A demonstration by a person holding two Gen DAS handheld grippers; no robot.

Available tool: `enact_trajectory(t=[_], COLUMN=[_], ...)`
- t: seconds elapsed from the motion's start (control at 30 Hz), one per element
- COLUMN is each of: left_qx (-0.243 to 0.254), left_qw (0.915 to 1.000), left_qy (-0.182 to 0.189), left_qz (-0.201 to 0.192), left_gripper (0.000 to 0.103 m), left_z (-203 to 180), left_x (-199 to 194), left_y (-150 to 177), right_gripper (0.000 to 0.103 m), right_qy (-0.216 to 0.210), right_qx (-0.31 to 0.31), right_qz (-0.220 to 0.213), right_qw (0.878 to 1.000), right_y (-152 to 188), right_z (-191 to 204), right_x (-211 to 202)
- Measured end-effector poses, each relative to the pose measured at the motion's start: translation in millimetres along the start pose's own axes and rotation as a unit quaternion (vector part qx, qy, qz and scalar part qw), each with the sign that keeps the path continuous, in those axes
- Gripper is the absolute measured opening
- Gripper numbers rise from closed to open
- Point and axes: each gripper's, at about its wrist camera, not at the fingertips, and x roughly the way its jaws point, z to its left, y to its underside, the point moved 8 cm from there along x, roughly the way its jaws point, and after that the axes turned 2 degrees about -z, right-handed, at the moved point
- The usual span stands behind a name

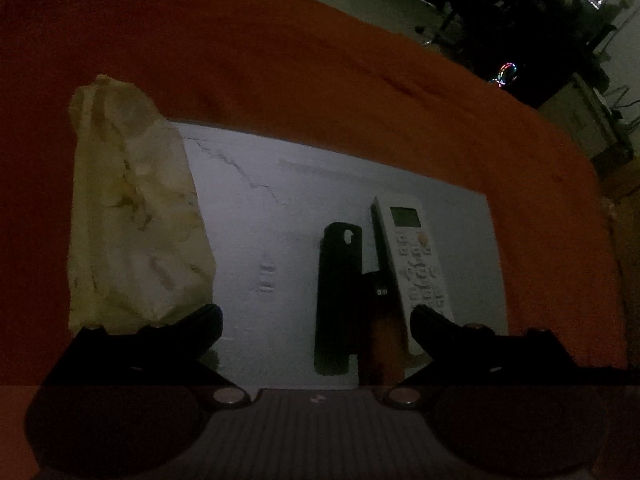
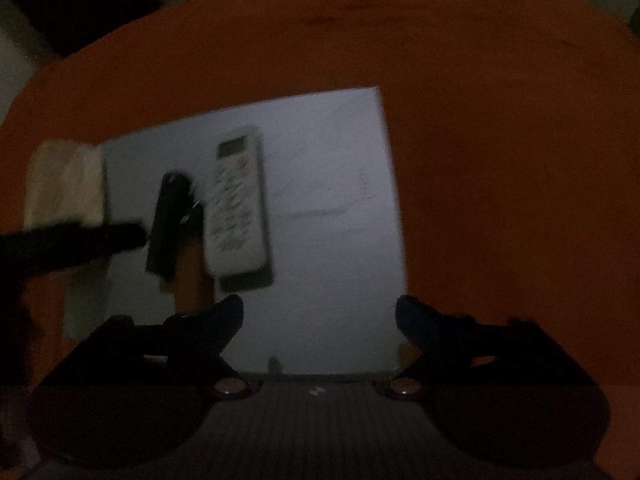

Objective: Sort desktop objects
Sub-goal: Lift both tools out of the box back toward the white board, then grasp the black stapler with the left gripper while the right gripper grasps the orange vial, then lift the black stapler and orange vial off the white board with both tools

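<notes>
Grippers first: your left hand-held gripper (image 1: 316, 326) is spread wide and carries nothing, and your right hand-held gripper (image 2: 319, 316) is the same. White remote (image 1: 416, 258) lies on the pale board (image 1: 256, 208), touching your left gripper's right fingertip (image 1: 430, 320). Black flat case (image 1: 338, 296) sits just left of the remote, ahead between those fingers. Crumpled plastic bag (image 1: 132, 208) is ahead-left, over the board's edge. Orange cloth (image 1: 280, 60) covers the worktop. Right view is blurred.
</notes>
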Motion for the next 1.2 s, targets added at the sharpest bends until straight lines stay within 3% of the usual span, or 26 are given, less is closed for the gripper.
enact_trajectory(t=[0.2,0.4,0.6,0.7,0.73,0.77,0.97,1.2], left_qx=[-0.007,-0.028,-0.043,-0.038,-0.034,-0.03,-0.001,0.029], left_qw=[1.0,0.9996,0.9991,0.9993,0.9994,0.9995,0.9999,0.9994], left_qy=[0.002,0.001,0.002,0.002,0.002,0.005,0.007,0.0], left_qz=[-0.005,-0.001,0.004,0.001,-0.002,-0.003,0.011,0.021], left_gripper=[0.093,0.058,0.056,0.049,0.043,0.042,0.023,0.021], left_z=[-10,-7,-6,-10,-12,-15,-18,-14], left_x=[13,29,41,42,41,40,36,30], left_y=[-9,-13,-16,-16,-16,-15,-12,-6], right_gripper=[0.079,0.077,0.065,0.045,0.031,0.028,0.028,0.028], right_qy=[-0.009,-0.021,-0.002,-0.014,-0.012,-0.009,-0.006,-0.007], right_qx=[-0.053,-0.067,-0.094,-0.098,-0.106,-0.114,-0.132,-0.15], right_qz=[0.008,0.004,0.013,0.022,0.023,0.024,0.031,0.048], right_qw=[0.999,0.998,0.995,0.995,0.994,0.993,0.991,0.987], right_y=[12,14,15,13,14,15,20,26], right_z=[41,70,80,83,83,82,67,44], right_x=[10,24,44,45,43,42,34,25])
